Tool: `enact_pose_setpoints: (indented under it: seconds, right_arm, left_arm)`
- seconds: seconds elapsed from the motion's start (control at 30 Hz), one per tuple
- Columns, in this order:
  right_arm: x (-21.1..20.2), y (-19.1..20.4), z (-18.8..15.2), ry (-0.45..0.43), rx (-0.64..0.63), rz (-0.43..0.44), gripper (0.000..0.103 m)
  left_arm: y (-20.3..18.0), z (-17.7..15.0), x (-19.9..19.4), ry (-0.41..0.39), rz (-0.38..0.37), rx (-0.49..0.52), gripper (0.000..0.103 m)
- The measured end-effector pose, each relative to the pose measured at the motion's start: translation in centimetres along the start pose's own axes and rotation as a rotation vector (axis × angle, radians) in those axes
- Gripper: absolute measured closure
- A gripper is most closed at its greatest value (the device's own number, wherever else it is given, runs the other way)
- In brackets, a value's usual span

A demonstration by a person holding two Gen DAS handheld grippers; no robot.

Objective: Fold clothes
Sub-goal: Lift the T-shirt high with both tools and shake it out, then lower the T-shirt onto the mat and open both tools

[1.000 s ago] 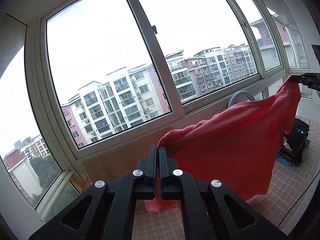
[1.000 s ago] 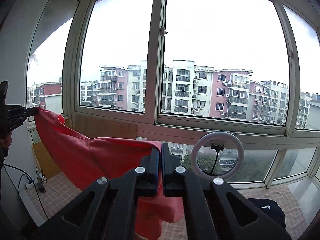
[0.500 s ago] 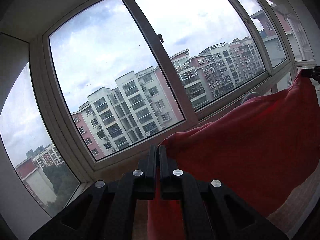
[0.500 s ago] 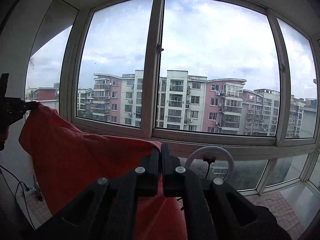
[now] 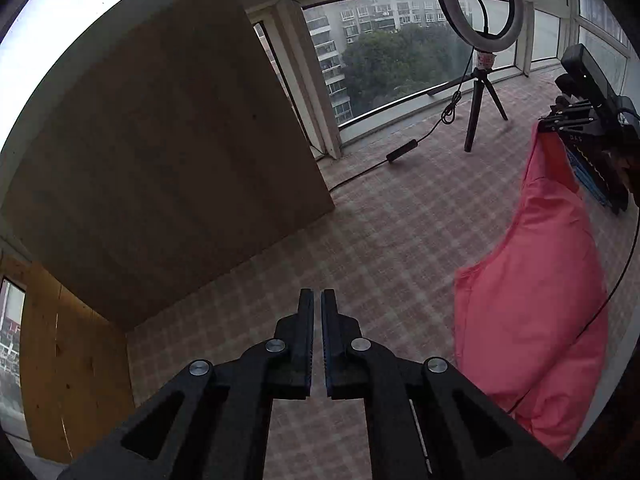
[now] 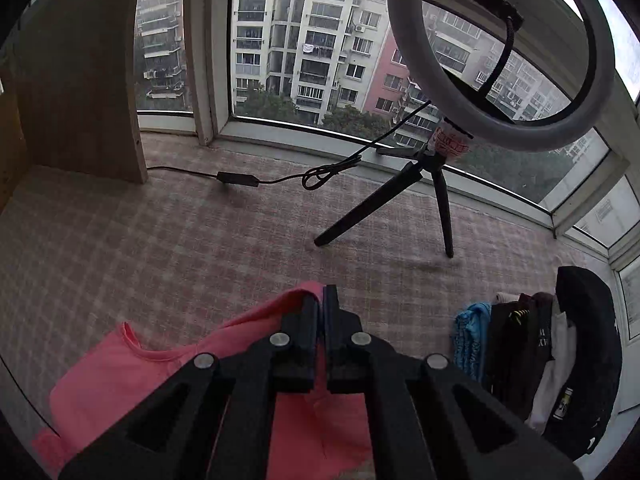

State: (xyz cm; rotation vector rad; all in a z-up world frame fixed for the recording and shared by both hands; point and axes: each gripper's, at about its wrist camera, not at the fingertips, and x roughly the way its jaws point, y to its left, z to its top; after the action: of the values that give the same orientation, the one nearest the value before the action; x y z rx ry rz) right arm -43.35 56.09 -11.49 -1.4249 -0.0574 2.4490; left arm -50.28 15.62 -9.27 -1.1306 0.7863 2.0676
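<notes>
The pink garment (image 5: 536, 288) slopes down from one raised corner onto the checkered surface at the right of the left wrist view. My right gripper (image 5: 554, 120) holds that corner up. In the right wrist view, my right gripper (image 6: 322, 292) is shut on the pink garment's (image 6: 120, 380) edge, and the rest spreads below and to the left. My left gripper (image 5: 317, 294) points down at bare checkered cloth. Its jaws are opening, a narrow gap shows, and nothing is between them. The garment lies well to its right.
A ring light on a small tripod (image 6: 500, 64) stands by the window, its cable (image 6: 236, 178) trailing left. A wooden board (image 5: 160, 140) leans at the left. A pile of dark, blue and white clothes (image 6: 520, 356) lies at the right on the checkered cloth (image 5: 380, 240).
Both grippers swung down from the window to the checkered surface. The left gripper let go of the pink garment, which now hangs only from the right gripper.
</notes>
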Motion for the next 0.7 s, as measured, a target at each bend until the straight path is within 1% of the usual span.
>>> enact_pose_setpoints:
  seconds: [0.03, 0.07, 0.1, 0.13, 0.23, 0.27, 0.3, 0.33, 0.37, 0.4, 0.43, 0.47, 0.5, 0.53, 0.6, 0.67, 0.7]
  right_arm:
    - [1.6, -0.5, -1.5, 0.039, -0.005, -0.009, 0.101]
    - [2.6, -0.8, -2.7, 0.068, -0.007, -0.013, 0.101]
    - [3.2, -1.3, -3.7, 0.089, -0.001, -0.013, 0.101]
    - [3.7, -1.8, -4.7, 0.106, 0.007, -0.011, 0.101]
    - [3.3, -2.8, -5.8, 0.109, 0.016, 0.001, 0.101]
    - [3.0, -3.0, -6.1, 0.106, 0.012, 0.002, 0.101]
    - [2.7, -2.9, -6.1, 0.101, -0.004, -0.004, 0.101]
    - [2.4, -2.8, -6.1, 0.096, -0.019, -0.007, 0.101]
    - [2.2, -2.7, -6.1, 0.091, -0.027, 0.000, 0.101]
    - [2.2, -2.6, -6.0, 0.088, -0.031, 0.012, 0.101]
    - [2.3, -2.6, -5.9, 0.086, -0.031, 0.023, 0.101]
    - [2.1, -2.6, -6.0, 0.084, -0.030, 0.030, 0.101]
    - [2.0, -2.7, -6.0, 0.082, -0.030, 0.032, 0.101]
    - [2.0, -2.8, -6.0, 0.080, -0.029, 0.034, 0.101]
    - [2.0, -3.1, -6.0, 0.078, -0.024, 0.038, 0.101]
    - [1.2, -3.6, -6.2, 0.065, 0.002, 0.062, 0.101]
    - [0.2, -3.6, -6.3, 0.041, 0.005, 0.067, 0.101]
  left_arm:
    - [-2.0, -1.7, 1.7, 0.044, -0.052, 0.010, 0.097]
    - [-3.9, -3.7, 2.8, 0.084, -0.106, 0.023, 0.090]
    - [-5.6, -4.6, 4.3, 0.114, -0.136, 0.034, 0.085]
    - [-7.2, -5.3, 5.9, 0.141, -0.159, 0.045, 0.079]
    - [-10.5, -6.1, 8.8, 0.200, -0.220, 0.035, 0.077]
    - [-11.4, -6.1, 9.3, 0.202, -0.214, 0.047, 0.073]
    - [-12.2, -6.0, 9.9, 0.202, -0.185, 0.064, 0.069]
    - [-12.7, -5.9, 10.4, 0.207, -0.175, 0.066, 0.063]
    - [-13.2, -5.8, 10.8, 0.213, -0.169, 0.065, 0.062]
    - [-13.7, -5.7, 11.3, 0.219, -0.164, 0.065, 0.062]
    - [-14.1, -5.6, 11.5, 0.217, -0.175, 0.063, 0.064]
    - [-14.6, -5.6, 11.5, 0.208, -0.183, 0.063, 0.080]
    - [-15.0, -5.5, 11.4, 0.207, -0.199, 0.058, 0.093]
    - [-15.4, -5.4, 11.3, 0.208, -0.216, 0.053, 0.100]
    - [-15.7, -5.3, 10.6, 0.195, -0.193, 0.046, 0.100]
    - [-13.8, -4.9, 7.8, 0.145, -0.155, 0.000, 0.100]
    - [-12.8, -4.7, 6.3, 0.118, -0.135, -0.025, 0.100]
